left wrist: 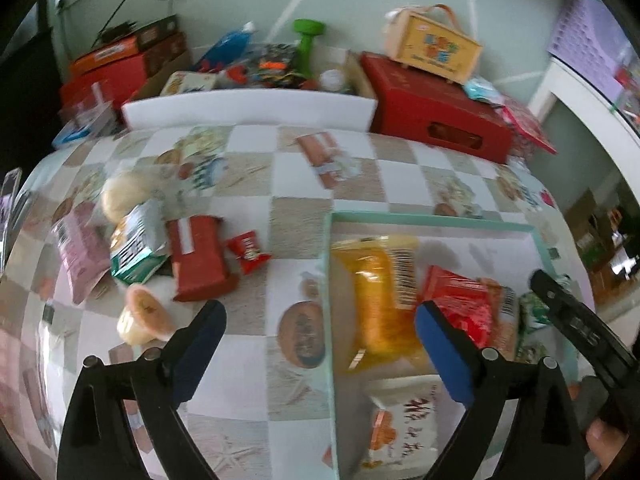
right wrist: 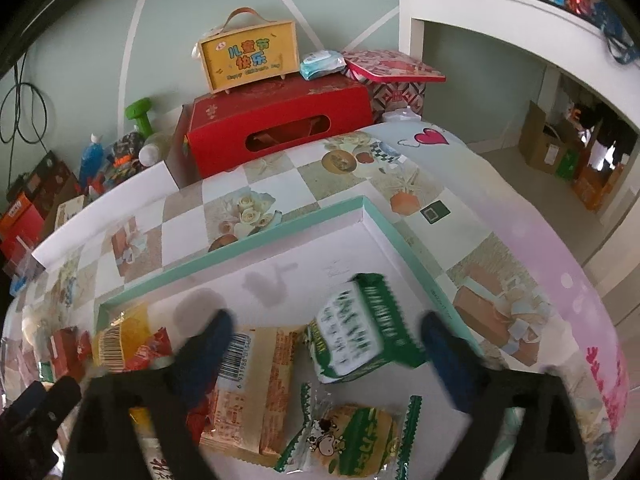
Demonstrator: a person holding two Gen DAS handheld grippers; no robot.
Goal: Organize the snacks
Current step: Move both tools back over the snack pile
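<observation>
A shallow white box with a mint rim (left wrist: 432,218) (right wrist: 240,248) lies on the checkered tablecloth. My left gripper (left wrist: 320,320) hangs open over its left edge, with nothing between its pads. Inside lie a yellow-orange packet (left wrist: 376,300), a red packet (left wrist: 460,300) and a white packet (left wrist: 404,420). Left of the box, loose snacks are scattered: a red bar (left wrist: 198,260), a small red packet (left wrist: 248,252), a green-white packet (left wrist: 138,248) and a jelly cup (left wrist: 144,316). My right gripper (right wrist: 328,320) stands open above a blurred green-white packet (right wrist: 360,332), its pads clear of it. A beige packet (right wrist: 256,384) and a green cow packet (right wrist: 352,440) lie nearby.
At the back, a red carton (right wrist: 280,128) carries a yellow gift box with a handle (right wrist: 248,56). A green dumbbell (right wrist: 140,114) and a cluttered cardboard box (left wrist: 256,68) stand behind a white board (left wrist: 248,110). The table drops off on the right.
</observation>
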